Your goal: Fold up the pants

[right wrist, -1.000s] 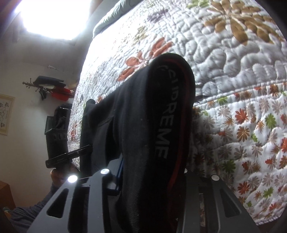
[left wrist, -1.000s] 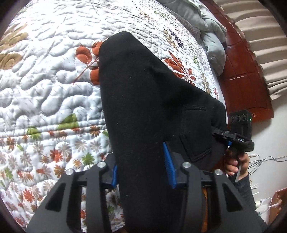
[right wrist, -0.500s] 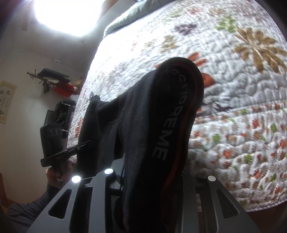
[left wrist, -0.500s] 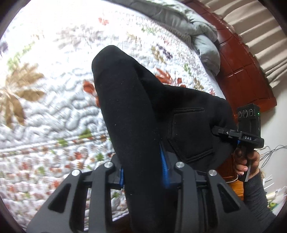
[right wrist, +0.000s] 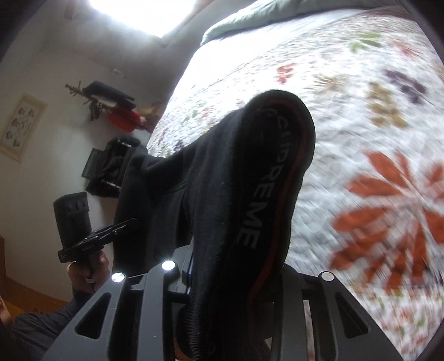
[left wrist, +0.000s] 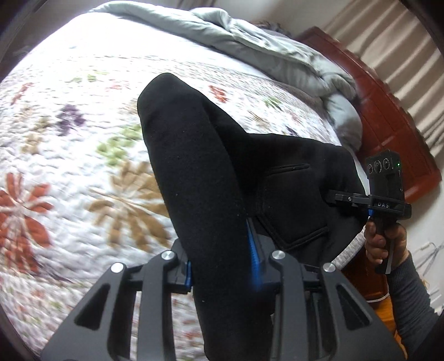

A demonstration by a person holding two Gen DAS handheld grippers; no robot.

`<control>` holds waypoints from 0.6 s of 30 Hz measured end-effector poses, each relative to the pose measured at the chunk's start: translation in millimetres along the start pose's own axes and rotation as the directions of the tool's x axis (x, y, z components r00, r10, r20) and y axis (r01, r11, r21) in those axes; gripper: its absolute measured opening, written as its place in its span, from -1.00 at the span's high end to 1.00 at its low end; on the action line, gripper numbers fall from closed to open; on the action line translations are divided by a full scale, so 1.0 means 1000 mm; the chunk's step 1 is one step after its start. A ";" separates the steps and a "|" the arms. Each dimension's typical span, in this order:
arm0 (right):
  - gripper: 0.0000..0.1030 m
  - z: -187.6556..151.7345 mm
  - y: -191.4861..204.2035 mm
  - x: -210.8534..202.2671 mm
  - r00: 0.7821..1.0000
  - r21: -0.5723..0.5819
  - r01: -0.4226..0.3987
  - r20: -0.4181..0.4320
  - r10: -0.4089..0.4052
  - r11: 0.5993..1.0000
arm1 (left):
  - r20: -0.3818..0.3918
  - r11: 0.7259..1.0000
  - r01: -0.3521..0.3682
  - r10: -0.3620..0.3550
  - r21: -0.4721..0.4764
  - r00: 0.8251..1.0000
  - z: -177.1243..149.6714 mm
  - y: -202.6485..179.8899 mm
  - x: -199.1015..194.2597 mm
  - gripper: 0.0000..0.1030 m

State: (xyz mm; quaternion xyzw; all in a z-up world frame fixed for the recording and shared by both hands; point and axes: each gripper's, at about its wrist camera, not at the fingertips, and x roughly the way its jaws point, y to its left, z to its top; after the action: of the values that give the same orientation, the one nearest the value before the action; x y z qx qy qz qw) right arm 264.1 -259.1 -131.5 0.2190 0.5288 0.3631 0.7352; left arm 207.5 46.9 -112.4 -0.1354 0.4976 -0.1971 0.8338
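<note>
Left wrist view: the left gripper [left wrist: 222,266] clamps the black pants [left wrist: 211,172] — the right gripper [right wrist: 236,275] pinches their lettered waistband [right wrist: 266,177] — lifted above the floral quilt [left wrist: 69,133].

Daylight floods both fisheye views. In the right wrist view a window [right wrist: 144,14] at the top burns out to pure white, and its glare washes the far side of the quilt [right wrist: 360,83]. The near floral print smears with motion blur in both views. The black pants [left wrist: 199,180] show almost no detail. Dark vignetting curves around the corners.
</note>
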 end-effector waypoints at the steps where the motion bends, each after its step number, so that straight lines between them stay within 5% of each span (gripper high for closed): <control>1: 0.43 0.008 0.004 0.011 1.000 -0.007 -0.003 -0.009 0.003 1.000 | 0.005 1.000 -0.010 0.010 -0.007 1.000 0.005 0.011 -0.002 0.43; 12: 0.43 0.098 0.034 0.129 0.997 -0.049 -0.017 -0.079 0.013 0.999 | 0.005 0.992 -0.108 0.109 -0.067 0.994 0.067 0.132 0.001 0.43; 18: 0.43 0.114 0.023 0.159 0.994 -0.025 -0.019 -0.106 0.016 1.000 | -0.035 0.988 -0.116 0.113 -0.103 0.993 0.088 0.178 0.020 0.43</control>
State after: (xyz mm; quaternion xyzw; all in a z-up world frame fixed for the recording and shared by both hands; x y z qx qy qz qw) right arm 391.8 -115.9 -174.6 0.1944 0.5602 0.3874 0.7059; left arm 328.5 198.0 -162.3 -0.1475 0.5261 -0.1242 0.8282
